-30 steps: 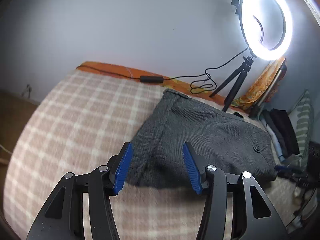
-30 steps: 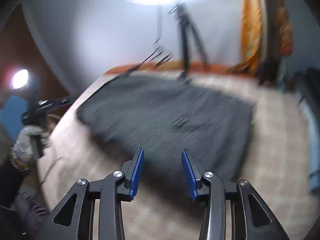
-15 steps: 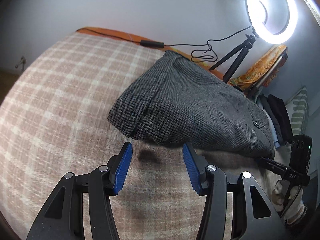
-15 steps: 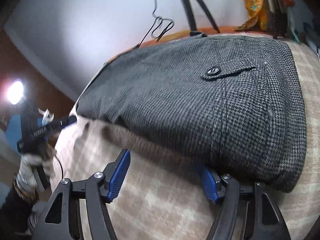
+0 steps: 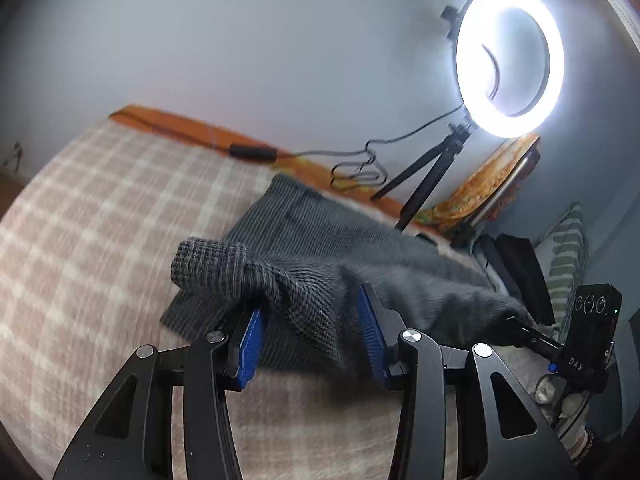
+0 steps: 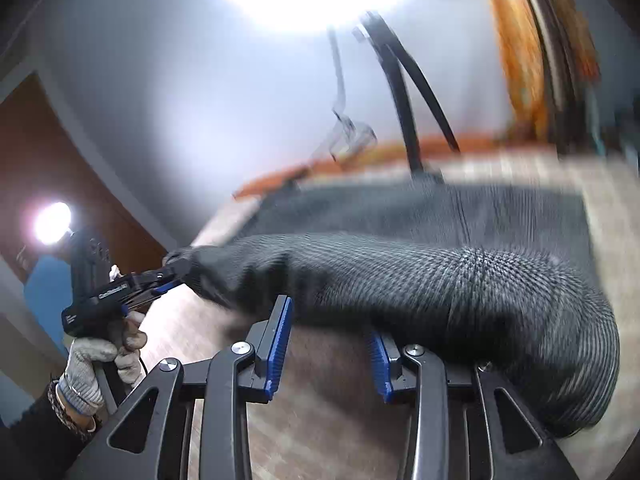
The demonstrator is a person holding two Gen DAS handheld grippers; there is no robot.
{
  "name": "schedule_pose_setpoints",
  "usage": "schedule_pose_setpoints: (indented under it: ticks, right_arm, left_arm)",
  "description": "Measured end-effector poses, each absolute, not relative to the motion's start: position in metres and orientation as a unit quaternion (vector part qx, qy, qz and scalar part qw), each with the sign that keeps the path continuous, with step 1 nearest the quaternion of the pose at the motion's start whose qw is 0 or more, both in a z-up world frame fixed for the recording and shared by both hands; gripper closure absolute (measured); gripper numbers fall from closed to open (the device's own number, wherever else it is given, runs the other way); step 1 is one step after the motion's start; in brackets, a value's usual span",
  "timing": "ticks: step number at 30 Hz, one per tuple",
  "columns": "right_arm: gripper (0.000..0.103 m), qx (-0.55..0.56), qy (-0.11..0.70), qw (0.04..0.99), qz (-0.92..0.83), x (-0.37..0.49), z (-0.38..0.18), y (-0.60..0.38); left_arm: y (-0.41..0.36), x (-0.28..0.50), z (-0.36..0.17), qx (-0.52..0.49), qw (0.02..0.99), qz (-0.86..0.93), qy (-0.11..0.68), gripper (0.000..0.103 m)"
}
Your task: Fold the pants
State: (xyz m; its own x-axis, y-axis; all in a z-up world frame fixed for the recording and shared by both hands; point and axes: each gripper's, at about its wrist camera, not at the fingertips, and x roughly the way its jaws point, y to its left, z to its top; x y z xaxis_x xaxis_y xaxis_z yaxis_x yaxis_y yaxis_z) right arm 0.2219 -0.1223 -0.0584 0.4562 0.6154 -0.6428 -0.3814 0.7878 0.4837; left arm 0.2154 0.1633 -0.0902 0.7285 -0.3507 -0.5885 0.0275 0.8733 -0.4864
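On the checked bed (image 5: pixel 100 216) the grey pants (image 5: pixel 304 236) lie already folded into a short stack near the ring light (image 5: pixel 510 60), and their near edge is raised off the blanket for what looks like one more fold toward the wall. Both the left gripper (image 5: pixel 310 336) and the right gripper (image 6: pixel 330 344) stand wide, the cloth draped over their fingers; whether either pinches it is hard to tell through the blur.

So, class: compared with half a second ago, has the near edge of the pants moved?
Yes. In the left wrist view the near edge of the pants is lifted off the blanket, toward the ring light.
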Motion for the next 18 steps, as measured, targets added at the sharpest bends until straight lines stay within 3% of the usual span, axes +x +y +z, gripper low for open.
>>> schedule_pose_setpoints:
  ticks: [10,13,18]
  right_arm:
    - [0.062,0.142,0.478,0.800,0.335,0.203,-0.069,-0.112]
    - [0.051,0.102,0.478,0.790,0.370,0.185,-0.072,-0.088]
    - [0.049,-0.009,0.460,0.790,0.405,0.162,-0.081,-0.031]
  left_arm:
    - [0.151,0.203,-0.077,-0.157,0.913,-0.082,0.366,0.061]
    - [0.166,0.199,-0.072,-0.182,0.911,-0.084,0.361,0.061]
    - [0.170,0.197,-0.079,-0.175,0.895,-0.102,0.398,0.061]
